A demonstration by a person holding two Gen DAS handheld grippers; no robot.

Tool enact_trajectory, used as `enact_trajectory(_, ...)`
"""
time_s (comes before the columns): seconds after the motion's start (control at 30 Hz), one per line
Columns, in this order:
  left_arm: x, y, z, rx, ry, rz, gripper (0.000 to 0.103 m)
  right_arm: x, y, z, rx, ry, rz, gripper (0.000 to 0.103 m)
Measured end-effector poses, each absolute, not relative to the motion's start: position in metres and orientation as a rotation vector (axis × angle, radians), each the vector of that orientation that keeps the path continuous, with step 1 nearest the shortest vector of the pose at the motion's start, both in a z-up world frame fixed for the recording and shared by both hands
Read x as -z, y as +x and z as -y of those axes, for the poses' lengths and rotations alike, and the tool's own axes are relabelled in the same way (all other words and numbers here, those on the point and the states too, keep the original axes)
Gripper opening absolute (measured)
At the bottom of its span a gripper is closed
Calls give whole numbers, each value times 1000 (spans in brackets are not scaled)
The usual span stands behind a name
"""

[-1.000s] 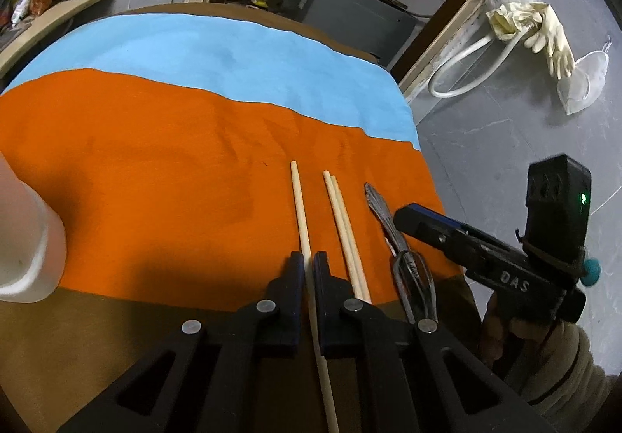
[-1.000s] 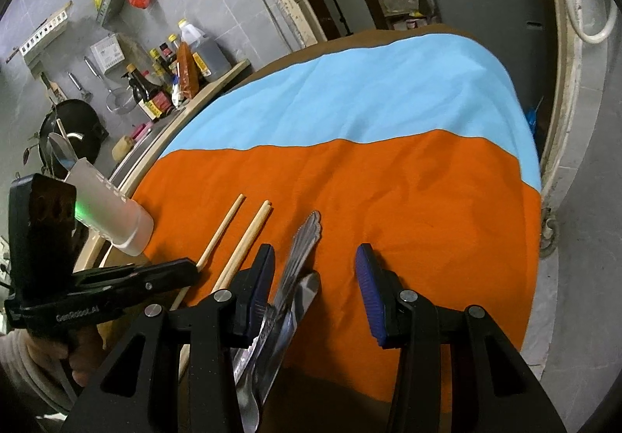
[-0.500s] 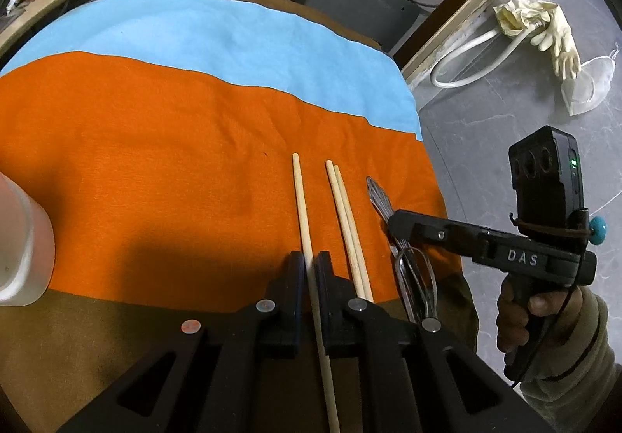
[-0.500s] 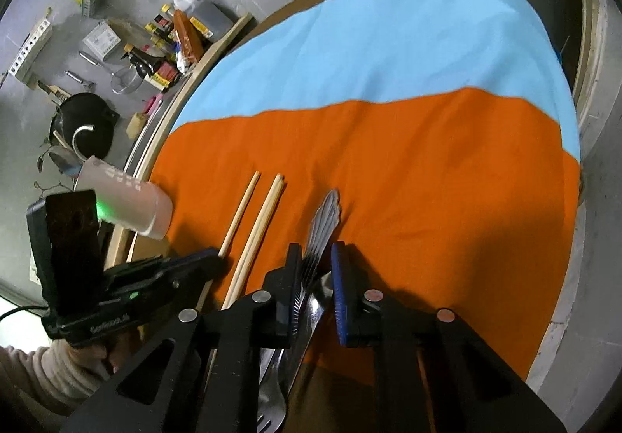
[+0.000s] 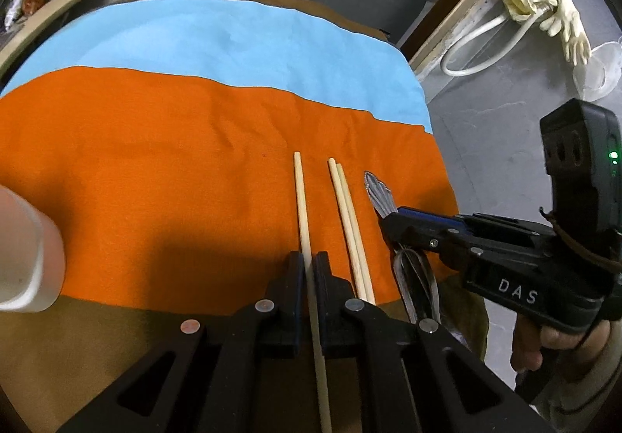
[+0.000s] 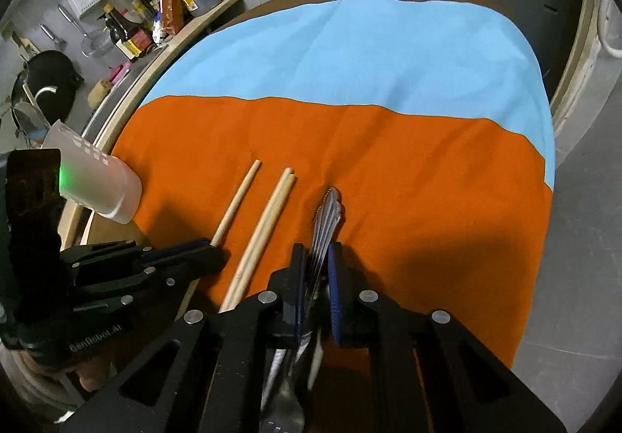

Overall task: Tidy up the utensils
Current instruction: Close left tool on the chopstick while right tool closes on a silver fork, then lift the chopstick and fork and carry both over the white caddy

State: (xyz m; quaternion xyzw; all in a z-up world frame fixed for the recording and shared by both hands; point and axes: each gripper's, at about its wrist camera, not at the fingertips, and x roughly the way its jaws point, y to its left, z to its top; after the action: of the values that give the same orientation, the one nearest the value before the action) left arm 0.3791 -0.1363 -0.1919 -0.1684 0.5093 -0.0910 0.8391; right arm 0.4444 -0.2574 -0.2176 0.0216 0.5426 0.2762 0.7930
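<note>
- Single pale wooden chopstick (image 5: pixel 302 211): near end runs off the bottom edge in the left wrist view.
- Pair of pale wooden chopsticks (image 5: pixel 348 215): near ends hidden behind the black finger.
- Bundle of silver metal cutlery (image 6: pixel 324 227): count unclear; heads covered by gripper body.
- White translucent plastic cup (image 5: pixel 23 250): cut off at left edge, blurred.
- Dark sauce bottles on the wooden shelf (image 6: pixel 132 30): labels too small to read.
</note>
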Motion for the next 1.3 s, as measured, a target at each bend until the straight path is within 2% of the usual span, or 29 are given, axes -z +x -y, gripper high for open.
enact_trajectory(0.1, 190, 372, 130, 176, -363, -1071, 5, 210, 440, 254, -605, 44, -1159, 8)
enact_trajectory(0.2, 190, 361, 120, 160, -368, -1073, 5, 206, 433, 251, -609, 10, -1155, 2)
enact_trajectory(0.77, 191, 349, 100, 174, -392, -1141, 5, 201, 425, 242, -557, -48, -1167, 2)
enact_trajectory(1.3, 124, 292, 86, 295, -430, -878, 5, 141, 355, 308, -390, 209, -897, 2)
